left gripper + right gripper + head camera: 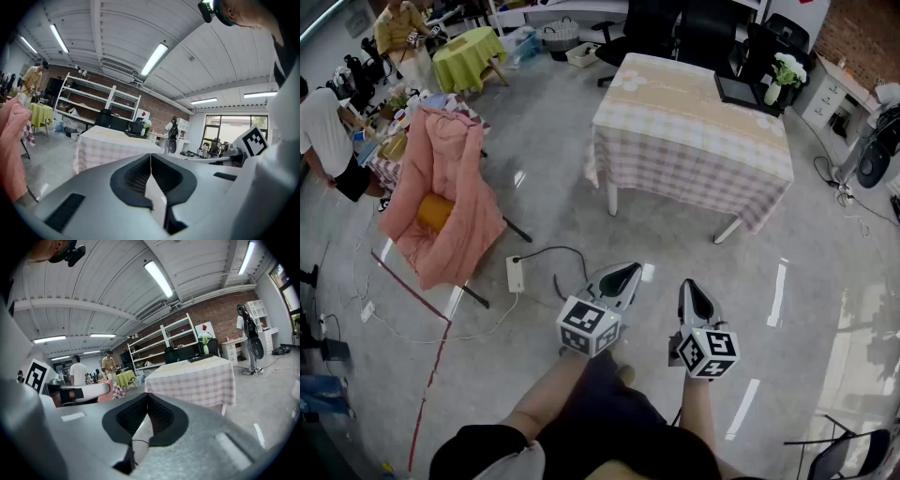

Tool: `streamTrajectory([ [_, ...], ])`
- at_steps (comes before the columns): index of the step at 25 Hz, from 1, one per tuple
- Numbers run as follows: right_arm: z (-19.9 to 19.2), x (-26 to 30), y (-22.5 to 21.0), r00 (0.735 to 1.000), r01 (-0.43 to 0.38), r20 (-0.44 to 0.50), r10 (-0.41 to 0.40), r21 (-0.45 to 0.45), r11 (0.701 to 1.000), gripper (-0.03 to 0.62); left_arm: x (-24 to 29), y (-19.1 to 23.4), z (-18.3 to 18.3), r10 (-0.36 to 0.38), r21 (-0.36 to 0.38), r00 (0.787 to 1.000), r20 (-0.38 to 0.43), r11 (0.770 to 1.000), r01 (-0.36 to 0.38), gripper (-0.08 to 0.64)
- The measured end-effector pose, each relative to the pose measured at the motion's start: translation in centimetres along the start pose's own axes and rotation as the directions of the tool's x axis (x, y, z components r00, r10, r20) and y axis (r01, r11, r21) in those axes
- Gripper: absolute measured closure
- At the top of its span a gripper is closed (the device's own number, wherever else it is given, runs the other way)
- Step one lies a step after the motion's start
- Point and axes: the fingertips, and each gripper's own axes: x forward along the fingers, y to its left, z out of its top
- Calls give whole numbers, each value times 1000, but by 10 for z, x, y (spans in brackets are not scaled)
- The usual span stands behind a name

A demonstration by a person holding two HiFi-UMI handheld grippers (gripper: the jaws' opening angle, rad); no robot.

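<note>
Power strip is laid on the floor, just left of the left tool. Left tool and right tool are held side by side, both closed, nothing gripped. Checked counter is seen farther off.

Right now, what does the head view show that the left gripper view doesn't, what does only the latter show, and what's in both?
Only the head view: a white power strip and a black cable on the grey floor, plus a yellow cylindrical object wrapped in cloth. Only the left gripper view: long ceiling strip lights and a white shelving rack. Both: the left gripper, jaws together and empty, the table with the pink checked tablecloth and the draped pink quilted cloth.
</note>
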Motion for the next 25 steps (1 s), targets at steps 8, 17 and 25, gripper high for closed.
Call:
streamTrajectory([
  [8, -9, -53, 11, 1000, -17, 13, 17, -30, 999, 588, -33, -45, -7, -9, 16, 999, 35, 1000, 8, 548],
  [17, -4, -72, 5, 998, 20, 54, -17, -45, 999, 588, -32, -66, -13, -51, 22, 998, 37, 998, 50, 548],
  [25, 14, -43, -8, 999, -9, 47, 12, -65, 998, 588, 3, -53, 3, -71, 45, 997, 29, 997, 70, 548],
])
